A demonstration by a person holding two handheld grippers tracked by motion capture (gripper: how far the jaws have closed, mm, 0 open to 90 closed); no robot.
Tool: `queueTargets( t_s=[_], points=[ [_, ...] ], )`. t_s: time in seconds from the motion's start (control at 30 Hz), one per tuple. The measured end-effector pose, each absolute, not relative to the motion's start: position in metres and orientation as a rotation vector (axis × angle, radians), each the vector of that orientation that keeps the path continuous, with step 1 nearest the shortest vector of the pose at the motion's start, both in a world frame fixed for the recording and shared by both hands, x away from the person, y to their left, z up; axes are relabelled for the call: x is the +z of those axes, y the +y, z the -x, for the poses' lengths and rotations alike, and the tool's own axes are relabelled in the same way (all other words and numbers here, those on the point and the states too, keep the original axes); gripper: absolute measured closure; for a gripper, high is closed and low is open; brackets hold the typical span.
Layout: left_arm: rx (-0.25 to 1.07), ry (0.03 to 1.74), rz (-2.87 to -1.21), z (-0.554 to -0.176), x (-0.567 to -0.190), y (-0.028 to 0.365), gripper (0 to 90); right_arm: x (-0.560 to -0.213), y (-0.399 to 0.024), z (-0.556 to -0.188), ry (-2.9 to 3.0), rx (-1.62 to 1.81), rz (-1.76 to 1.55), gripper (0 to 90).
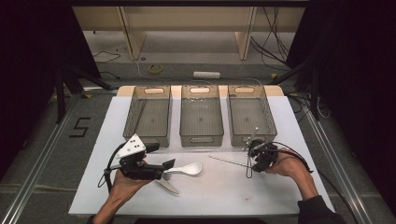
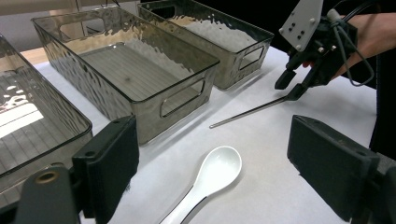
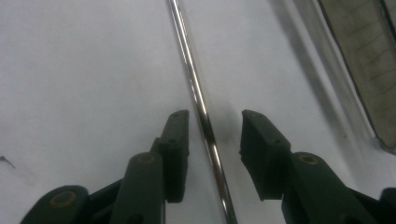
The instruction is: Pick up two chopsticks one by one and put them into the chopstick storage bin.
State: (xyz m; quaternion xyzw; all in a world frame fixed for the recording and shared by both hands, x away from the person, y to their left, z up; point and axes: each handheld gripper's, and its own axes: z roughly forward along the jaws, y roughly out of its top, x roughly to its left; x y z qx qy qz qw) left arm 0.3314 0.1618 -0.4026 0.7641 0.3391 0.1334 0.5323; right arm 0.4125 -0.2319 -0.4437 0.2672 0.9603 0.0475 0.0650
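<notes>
Metal rod [image 3: 201,107] between right claw [image 3: 215,128] jaws; floor mark "5" [image 1: 80,127]

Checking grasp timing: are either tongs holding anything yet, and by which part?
Nothing is held. The right tongs straddle the metal rod without touching; the left tongs are open above the white spoon.

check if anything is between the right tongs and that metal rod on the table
Nothing visible is. The metal rod lies on the white table directly between the open jaws of the right tongs, with a gap on each side.
</notes>
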Motion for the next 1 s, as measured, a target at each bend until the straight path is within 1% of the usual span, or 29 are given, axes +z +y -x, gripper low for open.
queueTargets(
  t_s=[0.37, 0.53, 0.67, 1.0],
  points=[
    [0.317, 0.801, -1.838, -0.3317, -0.4031, 0.1607, 16.5, -0.4513, -0.2334, -0.4144, 2.943, 0.108, -0.793, 77.9],
    [0.313, 0.803, -1.836, -0.3316, -0.4033, 0.1600, 16.5, -0.4520, -0.2307, -0.4135, 2.954, 0.091, -0.779, 83.2],
    [0.315, 0.798, -1.840, -0.3315, -0.4035, 0.1593, 16.5, -0.4520, -0.2287, -0.4124, 2.954, 0.080, -0.776, 85.1],
    [0.313, 0.793, -1.847, -0.3316, -0.4035, 0.1583, 16.5, -0.4485, -0.2289, -0.4101, 2.982, 0.072, -0.723, 86.1]
  ],
)
